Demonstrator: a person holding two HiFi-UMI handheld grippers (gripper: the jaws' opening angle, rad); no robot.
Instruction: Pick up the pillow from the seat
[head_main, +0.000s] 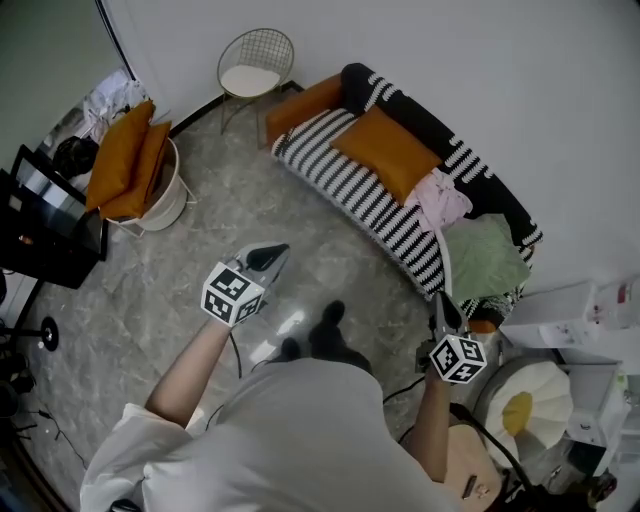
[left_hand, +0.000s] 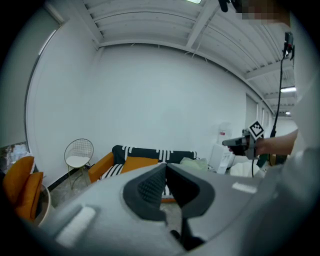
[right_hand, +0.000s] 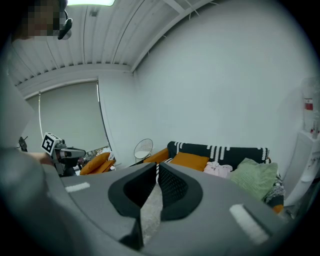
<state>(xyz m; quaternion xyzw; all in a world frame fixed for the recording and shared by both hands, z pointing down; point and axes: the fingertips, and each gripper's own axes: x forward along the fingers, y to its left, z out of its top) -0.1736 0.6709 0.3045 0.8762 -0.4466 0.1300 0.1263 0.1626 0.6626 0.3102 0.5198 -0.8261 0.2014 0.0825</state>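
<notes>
An orange pillow (head_main: 388, 150) lies on the seat of a black-and-white striped sofa (head_main: 345, 190) at the far side of the room. It also shows in the left gripper view, pillow (left_hand: 134, 163), and in the right gripper view, pillow (right_hand: 189, 161). My left gripper (head_main: 277, 251) is held above the floor, well short of the sofa, shut and empty (left_hand: 166, 166). My right gripper (head_main: 439, 300) is held near the sofa's right end, its jaws together with nothing between them (right_hand: 156, 165).
A pink cloth (head_main: 441, 199) and a green cushion (head_main: 487, 258) lie on the sofa to the right of the pillow. A wire chair (head_main: 255, 58) stands at the back. A white basket (head_main: 168, 195) with orange cushions (head_main: 125, 160) is at left. White furniture (head_main: 565, 312) crowds the right.
</notes>
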